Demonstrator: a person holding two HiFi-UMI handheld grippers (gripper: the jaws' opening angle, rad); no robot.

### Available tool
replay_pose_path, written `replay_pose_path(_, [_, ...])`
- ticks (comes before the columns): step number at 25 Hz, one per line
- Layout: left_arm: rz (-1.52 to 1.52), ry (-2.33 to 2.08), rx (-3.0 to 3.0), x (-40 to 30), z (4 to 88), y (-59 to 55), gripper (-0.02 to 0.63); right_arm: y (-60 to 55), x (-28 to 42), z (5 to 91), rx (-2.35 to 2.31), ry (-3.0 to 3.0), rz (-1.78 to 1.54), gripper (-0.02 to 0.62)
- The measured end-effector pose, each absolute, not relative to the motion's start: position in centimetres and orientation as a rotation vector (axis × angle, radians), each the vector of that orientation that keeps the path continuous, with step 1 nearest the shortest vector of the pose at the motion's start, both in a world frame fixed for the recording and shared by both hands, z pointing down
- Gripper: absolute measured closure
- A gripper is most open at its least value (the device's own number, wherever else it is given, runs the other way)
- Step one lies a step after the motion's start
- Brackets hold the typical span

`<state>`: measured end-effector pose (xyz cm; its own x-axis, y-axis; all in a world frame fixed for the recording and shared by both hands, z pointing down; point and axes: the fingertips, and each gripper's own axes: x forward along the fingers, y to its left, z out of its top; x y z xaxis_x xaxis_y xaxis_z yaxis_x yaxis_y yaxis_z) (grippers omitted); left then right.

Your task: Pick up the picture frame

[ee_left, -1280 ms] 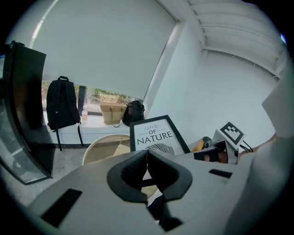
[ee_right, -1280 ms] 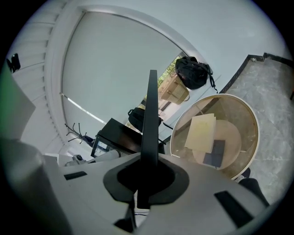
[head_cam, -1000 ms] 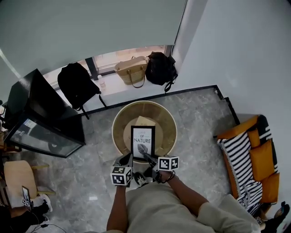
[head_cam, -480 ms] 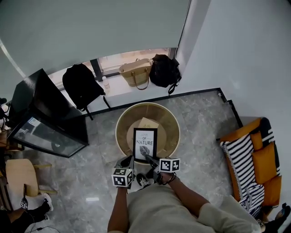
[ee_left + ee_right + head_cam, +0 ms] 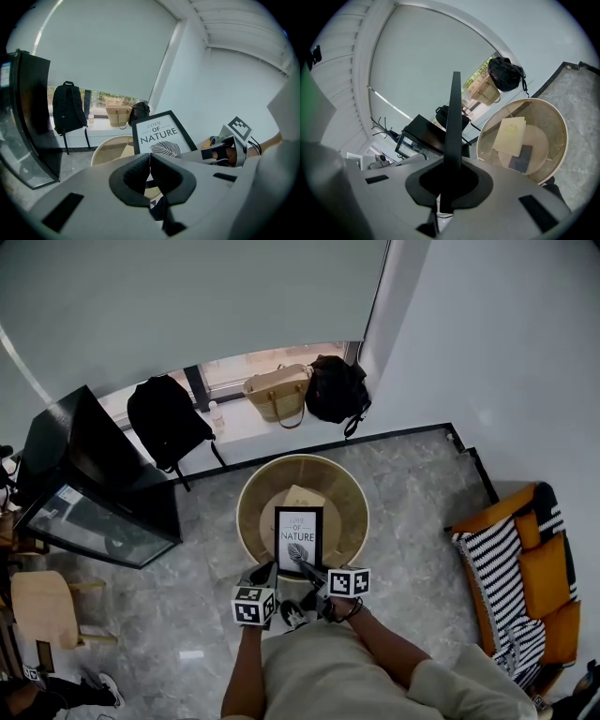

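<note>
picture frame looked lifted, clamped edge-on in right gripper; left gripper was closed, empty; pickup seemed done.

Black leaf-print picture frame held upright above round table.

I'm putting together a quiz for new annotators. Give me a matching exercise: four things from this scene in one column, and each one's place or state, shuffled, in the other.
Things
1. picture frame
2. cream booklet
3. straw bag
4. left tongs

Places or states
A. on the window sill
B. shut, with nothing between them
C. gripped by its edge in the right tongs
D. lying on the round table

Pairs: 1-C, 2-D, 3-A, 4-B
</note>
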<state>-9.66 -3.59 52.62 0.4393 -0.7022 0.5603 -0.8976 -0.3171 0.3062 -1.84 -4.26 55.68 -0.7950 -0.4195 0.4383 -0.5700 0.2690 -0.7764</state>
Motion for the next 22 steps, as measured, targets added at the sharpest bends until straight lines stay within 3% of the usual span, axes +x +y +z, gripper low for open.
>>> replay_pose_path(22, [0.449,-1.316,2.135,-9.0,52.5,-3.9,0.586,-4.9,-0.7,54.9,1.008,-2.405,1.45,0.554])
